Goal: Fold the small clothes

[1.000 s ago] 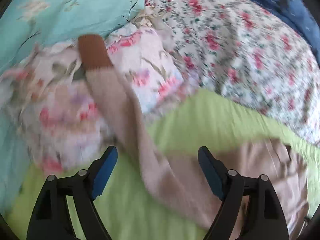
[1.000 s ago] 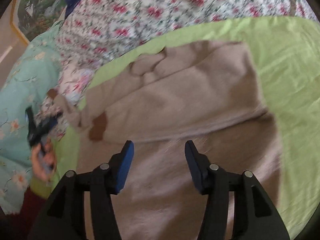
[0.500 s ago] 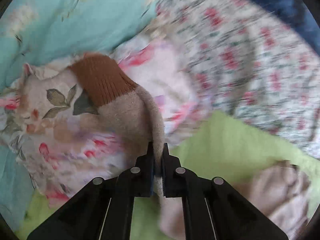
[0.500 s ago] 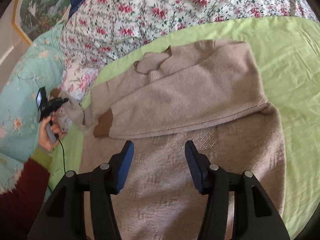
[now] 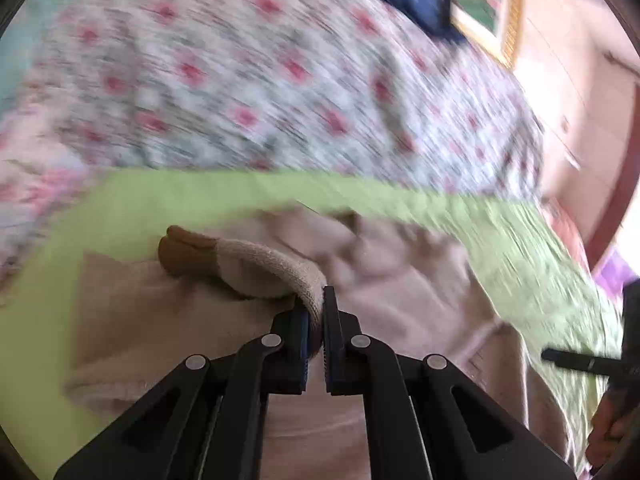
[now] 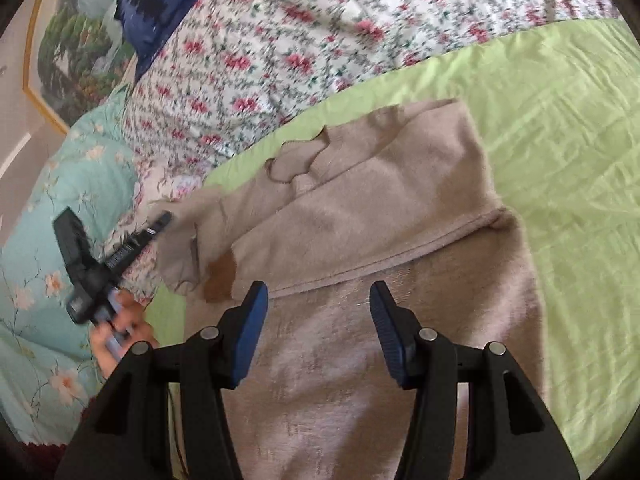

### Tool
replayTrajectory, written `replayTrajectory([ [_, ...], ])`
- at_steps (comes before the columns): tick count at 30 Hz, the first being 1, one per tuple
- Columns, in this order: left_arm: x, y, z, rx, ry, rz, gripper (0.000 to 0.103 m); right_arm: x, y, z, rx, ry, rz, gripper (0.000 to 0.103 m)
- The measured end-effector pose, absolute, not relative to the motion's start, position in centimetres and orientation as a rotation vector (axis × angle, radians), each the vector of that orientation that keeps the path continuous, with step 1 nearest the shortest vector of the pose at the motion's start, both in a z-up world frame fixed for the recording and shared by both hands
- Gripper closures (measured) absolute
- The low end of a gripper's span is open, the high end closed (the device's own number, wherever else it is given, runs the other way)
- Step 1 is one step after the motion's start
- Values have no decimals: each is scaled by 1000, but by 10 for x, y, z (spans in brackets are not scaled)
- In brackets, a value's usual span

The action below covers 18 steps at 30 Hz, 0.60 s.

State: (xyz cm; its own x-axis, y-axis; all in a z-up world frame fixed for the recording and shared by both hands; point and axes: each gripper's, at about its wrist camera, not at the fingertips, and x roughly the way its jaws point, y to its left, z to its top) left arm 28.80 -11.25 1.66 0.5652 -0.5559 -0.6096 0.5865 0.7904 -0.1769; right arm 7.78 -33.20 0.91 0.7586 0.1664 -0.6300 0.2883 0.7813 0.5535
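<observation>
Left gripper (image 5: 316, 312) jaws pinched on the sleeve (image 5: 276, 268) near its brown cuff (image 5: 182, 256), right gripper (image 6: 316, 324) jaws wide above the beige sweater (image 6: 360, 240) on the green sheet (image 6: 560, 140); soft, limp, light knit, best pinched at edges.

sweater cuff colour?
Brown cuff on the beige sweater; clearest in left wrist view.

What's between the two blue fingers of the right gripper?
Only the beige sweater, lying flat below. The right gripper is open and nothing sits between its fingers; the right wrist view shows this.
</observation>
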Motion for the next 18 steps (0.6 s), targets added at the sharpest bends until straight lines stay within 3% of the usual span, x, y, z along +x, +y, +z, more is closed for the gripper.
replayTrajectory([
  [6,282,-185,-42,196,846,-726,94,66,-360,6,747,710,-125,49],
  [7,284,-187,-48,193,873,-733,88,67,-362,5,748,716,-128,49],
  [11,273,-166,-55,185,910,-743,37,75,-360,2,741,735,-101,49],
  [18,238,-78,-41,150,874,-658,34,131,-329,-1,652,773,-5,48],
])
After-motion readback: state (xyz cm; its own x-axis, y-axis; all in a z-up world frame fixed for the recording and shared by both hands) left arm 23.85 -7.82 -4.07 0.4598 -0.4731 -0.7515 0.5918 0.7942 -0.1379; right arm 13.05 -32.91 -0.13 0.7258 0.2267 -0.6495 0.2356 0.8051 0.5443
